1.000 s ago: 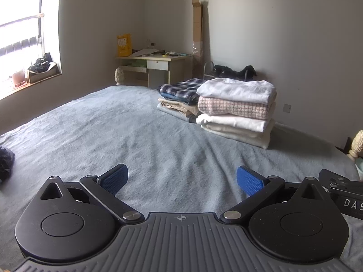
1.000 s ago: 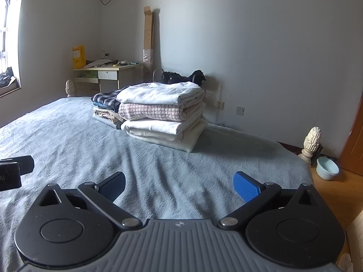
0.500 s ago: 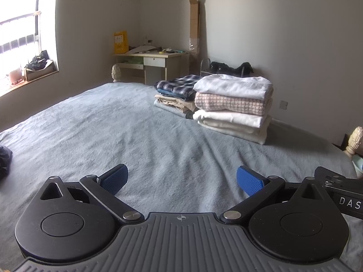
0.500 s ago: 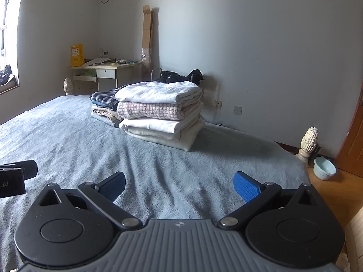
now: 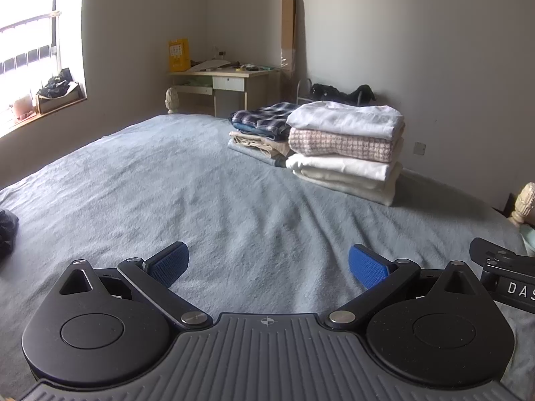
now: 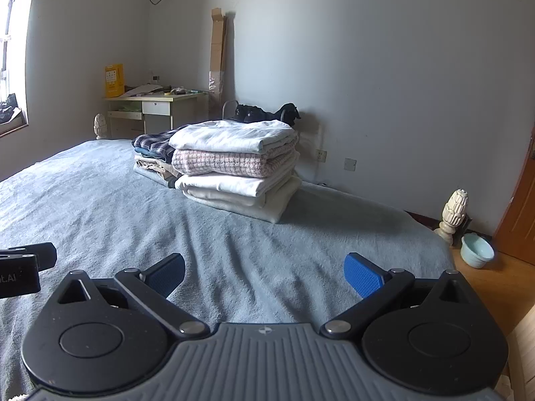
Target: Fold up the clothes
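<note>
Two stacks of folded clothes rest on the far side of the grey-blue bed (image 5: 200,200). The nearer stack (image 5: 347,147) holds white, pink-checked and cream pieces, and the stack behind it (image 5: 260,130) has a plaid shirt on top. The same white stack (image 6: 237,163) shows in the right wrist view. My left gripper (image 5: 267,264) hovers open over bare bedspread with nothing between its blue pads. My right gripper (image 6: 264,272) is open too and empty, well short of the stacks. A dark garment (image 5: 6,230) lies at the bed's left edge.
A desk (image 5: 224,83) with clutter stands in the far corner beside a tall cardboard box (image 5: 287,30). A window (image 5: 26,56) is at left. The bed's right edge drops to a wooden floor with a pale bowl (image 6: 476,250) and a carved bedpost finial (image 6: 453,210).
Both views have shifted slightly back and to the right, so the stacks sit a little lower in the frames. Both grippers stay open.
</note>
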### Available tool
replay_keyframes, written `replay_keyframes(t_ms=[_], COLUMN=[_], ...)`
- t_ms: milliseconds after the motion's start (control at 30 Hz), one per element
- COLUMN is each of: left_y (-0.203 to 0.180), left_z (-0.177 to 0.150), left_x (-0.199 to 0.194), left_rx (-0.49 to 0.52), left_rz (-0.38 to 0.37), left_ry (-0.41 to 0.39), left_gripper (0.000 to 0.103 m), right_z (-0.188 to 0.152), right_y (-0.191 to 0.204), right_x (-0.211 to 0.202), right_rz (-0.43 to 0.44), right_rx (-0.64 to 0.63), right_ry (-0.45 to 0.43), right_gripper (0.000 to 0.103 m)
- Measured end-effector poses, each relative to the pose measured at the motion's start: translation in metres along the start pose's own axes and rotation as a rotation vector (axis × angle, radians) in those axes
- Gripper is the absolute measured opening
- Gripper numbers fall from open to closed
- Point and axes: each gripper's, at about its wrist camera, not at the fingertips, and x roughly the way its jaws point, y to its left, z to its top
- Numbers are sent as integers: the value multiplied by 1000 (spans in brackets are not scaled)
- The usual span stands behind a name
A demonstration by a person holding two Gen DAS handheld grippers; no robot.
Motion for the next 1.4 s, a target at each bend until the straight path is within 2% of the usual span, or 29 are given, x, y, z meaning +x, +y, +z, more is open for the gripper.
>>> replay_keyframes(t_ms=[1400], left_y=[4], left_z=[-2], left_x=[-1], left_rx=[-9], left_rz=[5], left_ry=[12], left_gripper=[103], right_z=[2], right_y=[7], right_x=[1], right_rz=[6], right_rx=[-9], right_ry=[0], right_gripper=[103])
